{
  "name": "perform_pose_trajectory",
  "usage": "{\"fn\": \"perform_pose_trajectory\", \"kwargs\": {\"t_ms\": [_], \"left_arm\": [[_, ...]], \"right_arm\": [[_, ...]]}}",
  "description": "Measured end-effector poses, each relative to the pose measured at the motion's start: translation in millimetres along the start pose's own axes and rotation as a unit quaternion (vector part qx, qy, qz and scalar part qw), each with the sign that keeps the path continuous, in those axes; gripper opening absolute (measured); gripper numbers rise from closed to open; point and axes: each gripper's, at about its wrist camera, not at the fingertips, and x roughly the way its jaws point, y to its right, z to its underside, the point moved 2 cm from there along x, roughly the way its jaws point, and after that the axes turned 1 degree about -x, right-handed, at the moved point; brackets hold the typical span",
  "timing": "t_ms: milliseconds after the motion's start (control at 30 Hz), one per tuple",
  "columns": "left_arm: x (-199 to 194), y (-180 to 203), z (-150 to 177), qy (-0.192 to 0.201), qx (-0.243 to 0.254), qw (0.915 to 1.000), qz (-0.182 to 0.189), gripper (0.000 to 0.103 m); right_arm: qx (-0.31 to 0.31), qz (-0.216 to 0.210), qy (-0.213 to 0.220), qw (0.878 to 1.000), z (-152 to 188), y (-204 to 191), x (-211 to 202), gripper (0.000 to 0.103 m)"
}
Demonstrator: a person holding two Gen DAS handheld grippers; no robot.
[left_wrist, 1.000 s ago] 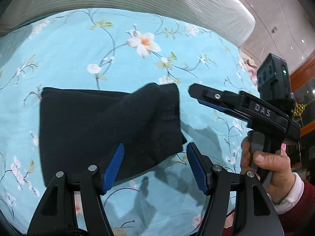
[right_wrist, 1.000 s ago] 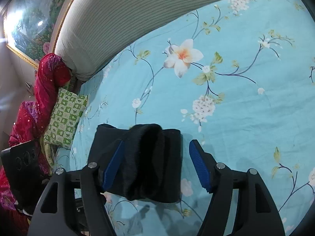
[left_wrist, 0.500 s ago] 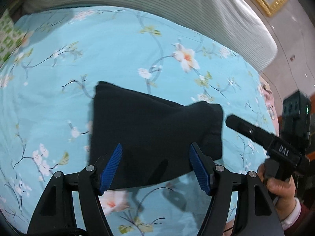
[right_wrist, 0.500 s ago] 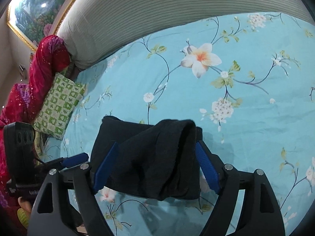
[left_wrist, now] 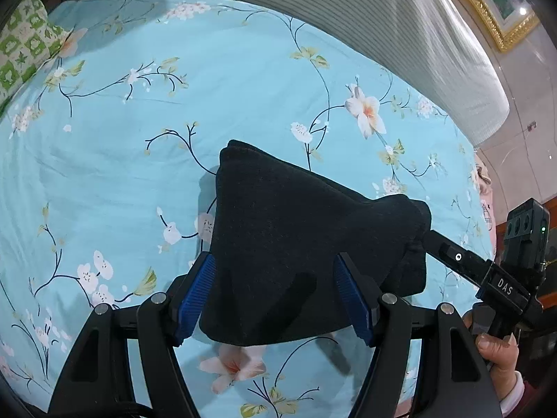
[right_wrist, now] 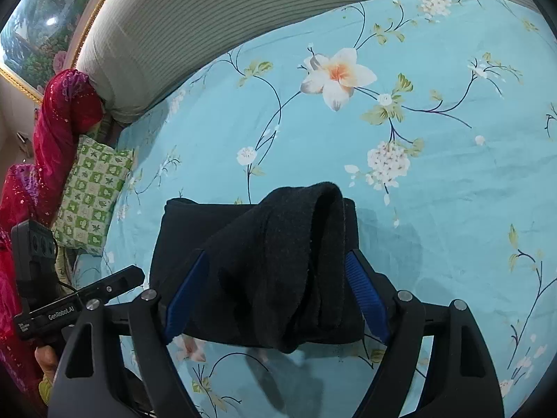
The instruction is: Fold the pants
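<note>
Now, left view: left gripper (left_wrist: 275,294) has slid over from the bare sheet and stands wide open astride the pants (left_wrist: 306,244), pads not pressing; the bundle lies folded on the bed (left_wrist: 174,69). Right view: right gripper (right_wrist: 275,296) has spread wider, open, with a raised flap of the pants (right_wrist: 278,261) loose between its pads. Looks released; the flap needs flattening.

Your left gripper (left_wrist: 275,294) and right gripper (right_wrist: 275,294) both point steeply down, fingers spread wide, gripping nothing.
</note>
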Motion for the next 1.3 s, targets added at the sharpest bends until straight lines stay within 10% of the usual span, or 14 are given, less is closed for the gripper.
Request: {"fn": "perform_pose_trajectory", "kwargs": {"t_ms": [1300], "left_arm": [[79, -53, -32, -0.05, -0.047, 0.9973, -0.025, 0.076]], "right_arm": [[-0.008, -0.016, -0.052, 0.998, 19, 41, 49, 0.084]]}}
